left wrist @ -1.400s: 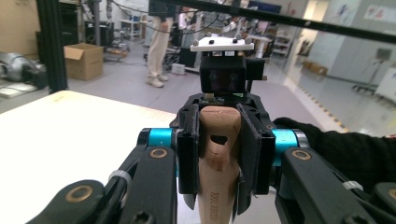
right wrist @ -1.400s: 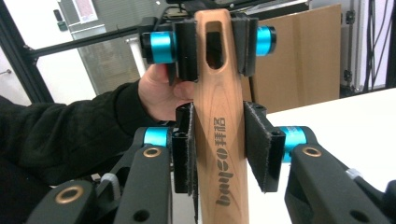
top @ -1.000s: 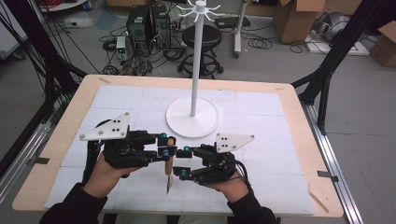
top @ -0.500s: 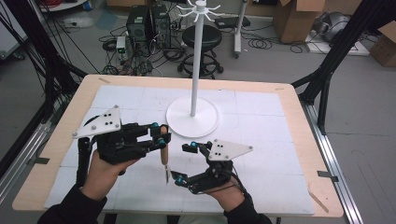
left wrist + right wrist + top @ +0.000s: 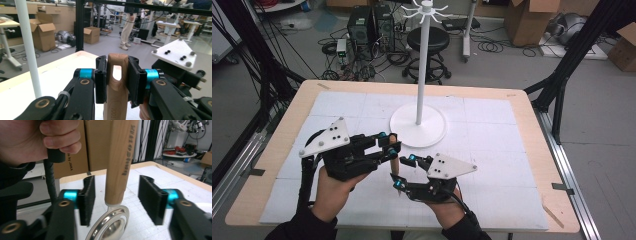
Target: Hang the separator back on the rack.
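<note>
Even, diffuse overhead light covers my table (image 5: 522,107); shadows beneath my grippers are faint and soft. The high view is slightly soft, its straight edges bowing toward the corners. In my right gripper view the wooden handle (image 5: 120,157) is sharp, the metal ring (image 5: 110,223) at lower centre glints, and the near jaws blur at the bottom corners.

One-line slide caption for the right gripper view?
Right gripper jaws, just closing, flank but do not touch the wooden handle above its metal ring.

Black tools (image 5: 384,147), seemingly dark sleeves.
</note>
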Demonstrator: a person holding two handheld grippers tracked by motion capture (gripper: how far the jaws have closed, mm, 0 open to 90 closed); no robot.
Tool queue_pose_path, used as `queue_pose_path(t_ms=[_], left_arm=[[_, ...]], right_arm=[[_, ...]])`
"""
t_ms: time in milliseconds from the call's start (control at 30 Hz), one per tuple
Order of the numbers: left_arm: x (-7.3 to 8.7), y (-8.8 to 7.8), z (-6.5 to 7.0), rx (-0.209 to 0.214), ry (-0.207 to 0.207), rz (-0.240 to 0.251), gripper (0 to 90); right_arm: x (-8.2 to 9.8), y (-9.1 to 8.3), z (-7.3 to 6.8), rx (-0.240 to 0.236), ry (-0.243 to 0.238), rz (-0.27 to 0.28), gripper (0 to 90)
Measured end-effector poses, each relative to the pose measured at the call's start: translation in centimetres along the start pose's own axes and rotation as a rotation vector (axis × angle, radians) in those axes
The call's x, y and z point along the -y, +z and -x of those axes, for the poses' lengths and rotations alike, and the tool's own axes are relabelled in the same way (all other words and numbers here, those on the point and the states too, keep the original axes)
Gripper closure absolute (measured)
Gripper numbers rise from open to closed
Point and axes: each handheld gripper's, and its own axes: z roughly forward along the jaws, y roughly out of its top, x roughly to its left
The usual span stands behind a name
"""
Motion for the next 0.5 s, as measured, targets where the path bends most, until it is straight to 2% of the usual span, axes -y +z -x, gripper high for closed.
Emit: queue_pose_path(t_ms=[133,233,267,367,500], left_arm=[[0.16,0.37,0.39,0.006,0.007,0.016,70.7],[0.18,0.49,0.6,0.006,0.006,0.029,70.7],[0.18,0.51,0.68,0.005,0.005,0.032,70.7],[0.19,0.48,0.84,0.002,0.007,0.042,70.7],[0.19,0.27,0.64,-0.006,0.003,0.048,70.7]], right_arm=[[0.09,0.11,-0.26,0.021,-0.039,-0.013,52.8],[0.06,0.01,-0.27,0.032,-0.047,-0.012,60.0],[0.06,0.01,-0.27,0.032,-0.047,-0.012,60.0],[0.07,-0.24,-0.22,0.044,-0.026,-0.005,67.7],[0.05,-0.52,-0.04,0.06,-0.001,0.002,69.5]])
